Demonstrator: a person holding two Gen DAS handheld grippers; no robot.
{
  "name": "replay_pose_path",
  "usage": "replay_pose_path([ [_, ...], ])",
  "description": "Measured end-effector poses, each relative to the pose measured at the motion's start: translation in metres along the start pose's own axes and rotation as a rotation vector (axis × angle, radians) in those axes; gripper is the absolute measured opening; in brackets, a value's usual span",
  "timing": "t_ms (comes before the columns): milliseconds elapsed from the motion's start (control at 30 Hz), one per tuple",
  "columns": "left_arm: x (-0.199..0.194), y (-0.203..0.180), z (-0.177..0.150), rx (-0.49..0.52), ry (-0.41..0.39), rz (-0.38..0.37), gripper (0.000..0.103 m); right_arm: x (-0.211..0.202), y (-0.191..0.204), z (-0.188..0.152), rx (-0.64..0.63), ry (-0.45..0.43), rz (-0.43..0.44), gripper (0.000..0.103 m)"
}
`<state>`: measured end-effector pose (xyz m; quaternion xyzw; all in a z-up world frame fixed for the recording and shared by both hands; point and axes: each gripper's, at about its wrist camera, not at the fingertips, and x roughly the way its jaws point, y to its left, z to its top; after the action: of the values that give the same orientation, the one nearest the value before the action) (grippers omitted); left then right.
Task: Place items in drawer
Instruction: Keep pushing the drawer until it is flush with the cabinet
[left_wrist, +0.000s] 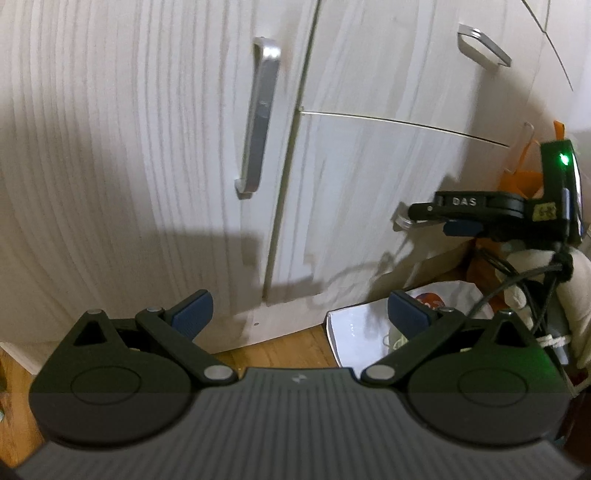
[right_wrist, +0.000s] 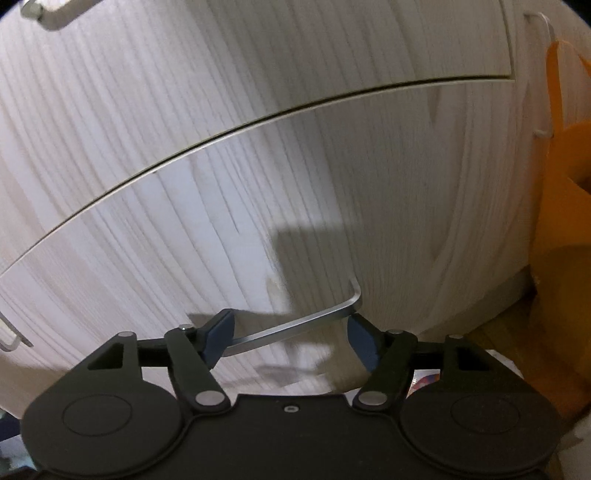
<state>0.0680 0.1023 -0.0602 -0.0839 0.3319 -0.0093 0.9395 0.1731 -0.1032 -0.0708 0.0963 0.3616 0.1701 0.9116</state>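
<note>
A white wood-grain cabinet fills both views. Its lower drawer front (right_wrist: 295, 192) is closed, with a silver bar handle (right_wrist: 295, 328) low on it. My right gripper (right_wrist: 291, 336) is open with the handle lying between its blue pads, close to the drawer front. In the left wrist view the right gripper (left_wrist: 424, 212) shows side-on at that handle (left_wrist: 400, 221). My left gripper (left_wrist: 299, 314) is open and empty, held back from the cabinet, facing the gap between the door and the drawers. The items to place are not clearly in view.
A tall door with a vertical silver handle (left_wrist: 258, 122) is at left. An upper drawer handle (left_wrist: 484, 44) is above. A white bag (left_wrist: 369, 332) sits on the wooden floor at the cabinet's foot. Orange fabric (right_wrist: 561, 221) hangs at the right.
</note>
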Motion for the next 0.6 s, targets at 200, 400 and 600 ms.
replay_pose_path([
  [200, 0.002, 0.002, -0.001, -0.005, 0.003, 0.002, 0.103, -0.002, 0.007, 0.000, -0.014, -0.005, -0.011, 0.072],
  [400, 0.000, 0.001, -0.001, 0.003, 0.006, -0.006, 0.103, 0.025, -0.010, -0.005, -0.004, -0.029, -0.001, 0.072],
  [600, -0.001, -0.005, -0.001, 0.060, -0.020, 0.064, 0.103, 0.024, -0.004, -0.007, -0.023, -0.039, -0.021, 0.073],
])
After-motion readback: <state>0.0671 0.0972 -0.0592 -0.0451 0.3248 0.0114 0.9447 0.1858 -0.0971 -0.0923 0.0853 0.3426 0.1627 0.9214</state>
